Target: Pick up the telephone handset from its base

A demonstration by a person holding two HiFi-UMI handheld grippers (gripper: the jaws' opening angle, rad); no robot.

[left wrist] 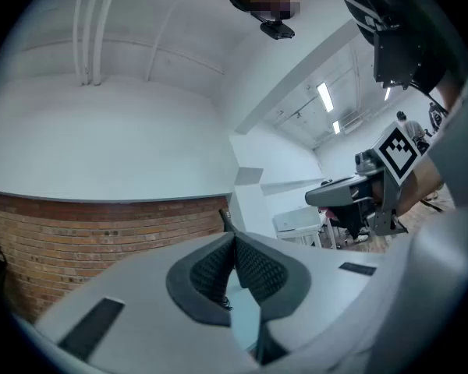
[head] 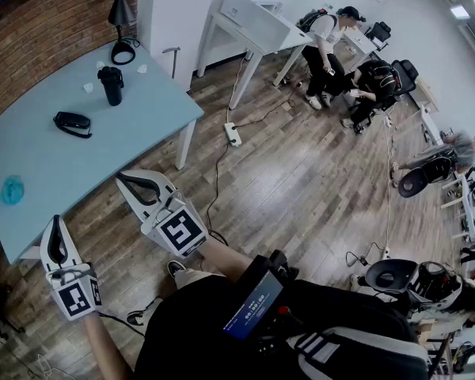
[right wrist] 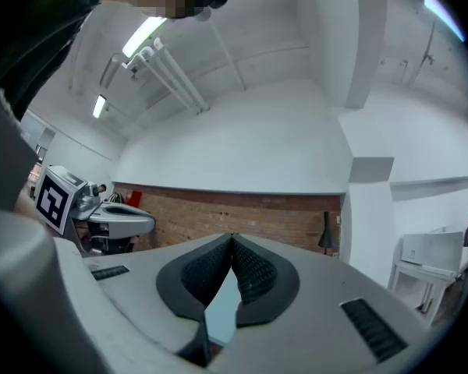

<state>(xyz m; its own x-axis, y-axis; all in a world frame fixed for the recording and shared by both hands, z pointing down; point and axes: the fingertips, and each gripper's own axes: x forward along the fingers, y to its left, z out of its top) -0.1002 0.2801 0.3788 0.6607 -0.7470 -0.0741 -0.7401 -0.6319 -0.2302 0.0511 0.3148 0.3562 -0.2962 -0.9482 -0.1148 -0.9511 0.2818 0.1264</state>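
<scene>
A small black telephone (head: pixel 72 123), its handset resting on the base, lies on the pale blue table (head: pixel 55 172) toward its left side. Both grippers hang in front of the table's near edge, well short of the telephone. My left gripper (head: pixel 55 224) is at the lower left, shut with nothing between its jaws; its own view shows the pads (left wrist: pixel 249 267) meeting at the tips. My right gripper (head: pixel 125 179) sits just off the table's near edge, also shut and empty, its pads (right wrist: pixel 249 271) touching. The telephone does not show in either gripper view.
On the table stand a black cup (head: pixel 111 84) and a black desk lamp (head: pixel 123 46) near the brick wall, and a teal object (head: pixel 13 189) lies at the left. A power strip (head: pixel 233 134) and cables cross the wooden floor. People sit at desks far right.
</scene>
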